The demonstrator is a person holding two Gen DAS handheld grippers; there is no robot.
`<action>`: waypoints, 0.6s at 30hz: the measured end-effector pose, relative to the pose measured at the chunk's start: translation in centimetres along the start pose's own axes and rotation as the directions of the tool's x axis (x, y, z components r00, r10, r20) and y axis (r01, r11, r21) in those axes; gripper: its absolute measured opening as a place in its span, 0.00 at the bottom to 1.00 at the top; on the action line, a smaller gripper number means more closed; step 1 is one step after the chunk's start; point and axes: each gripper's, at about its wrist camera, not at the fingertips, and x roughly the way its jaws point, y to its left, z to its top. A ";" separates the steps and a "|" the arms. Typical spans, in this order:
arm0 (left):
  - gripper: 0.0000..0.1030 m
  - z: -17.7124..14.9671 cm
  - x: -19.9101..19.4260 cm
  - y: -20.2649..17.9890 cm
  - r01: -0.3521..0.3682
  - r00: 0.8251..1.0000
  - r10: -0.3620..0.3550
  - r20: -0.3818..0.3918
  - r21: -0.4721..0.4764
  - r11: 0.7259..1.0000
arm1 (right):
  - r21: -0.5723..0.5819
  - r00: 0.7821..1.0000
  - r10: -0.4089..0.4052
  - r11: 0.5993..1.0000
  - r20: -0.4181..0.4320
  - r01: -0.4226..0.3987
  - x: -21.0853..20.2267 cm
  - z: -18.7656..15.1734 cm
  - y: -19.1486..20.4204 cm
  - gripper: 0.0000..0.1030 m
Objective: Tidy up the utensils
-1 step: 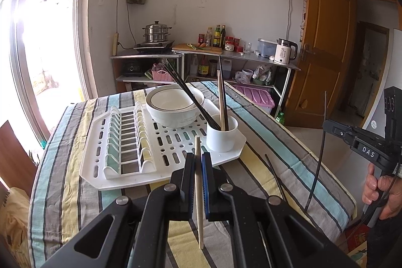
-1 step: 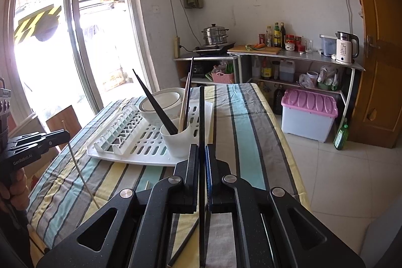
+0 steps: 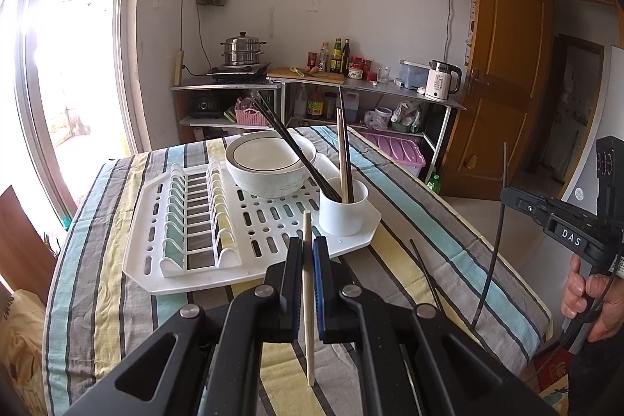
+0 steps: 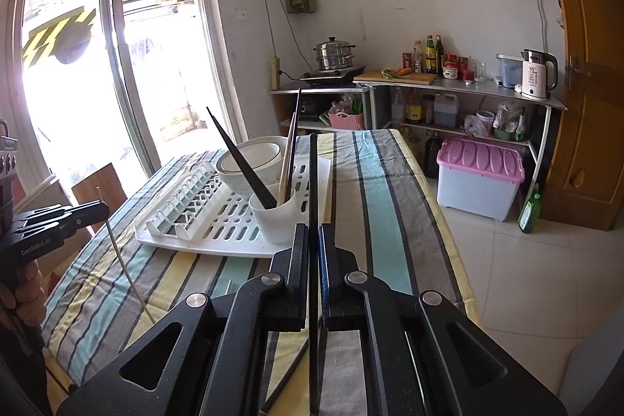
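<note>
Here the task's things are chopsticks, and two of them are in the air. The light wooden chopstick (image 3: 308,299) stands nearly upright between the closed jaws of the left gripper (image 3: 308,245), gripped at about its middle, with its lower end hanging above the striped cloth (image 3: 429,221) of the counter. The black chopstick (image 4: 313,190) is clamped in the same way in the right gripper (image 4: 313,233), also nearly upright, just near of the white cup (image 4: 273,221). Against the other pair of pictures I can see no change: both grippers hold their sticks in the same place and neither has let go. I judge that both pick-ups are finished and the dropping in is not yet begun. The cup stands on the near right corner of the white drying rack (image 3: 156,271) and already holds several chopsticks, the black ones leaning to the far left and the light ones almost straight. Behind it on the rack sits a white bowl (image 3: 269,174). One more black stick (image 3: 425,275) lies on the cloth to the right of the rack, so probably some work is left. Each held stick must go over the mouth of the cup, and the leaning ones there could block the way.
</note>
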 end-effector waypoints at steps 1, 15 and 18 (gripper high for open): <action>0.05 0.0 0.0 0.0 -0.001 1.000 0.001 -0.001 0.001 1.000 | 0.000 1.000 0.001 1.000 0.001 -0.001 -0.1 0.0 0.0 0.05; 0.05 3.4 0.3 -0.1 0.014 1.000 -0.014 0.023 0.004 1.000 | -0.013 0.997 0.025 1.000 0.071 -0.025 -0.9 2.8 0.5 0.05; 0.05 4.9 0.9 -0.1 0.025 0.999 -0.025 0.029 0.003 1.000 | -0.016 0.996 0.036 0.999 0.085 -0.035 -0.5 3.9 0.8 0.05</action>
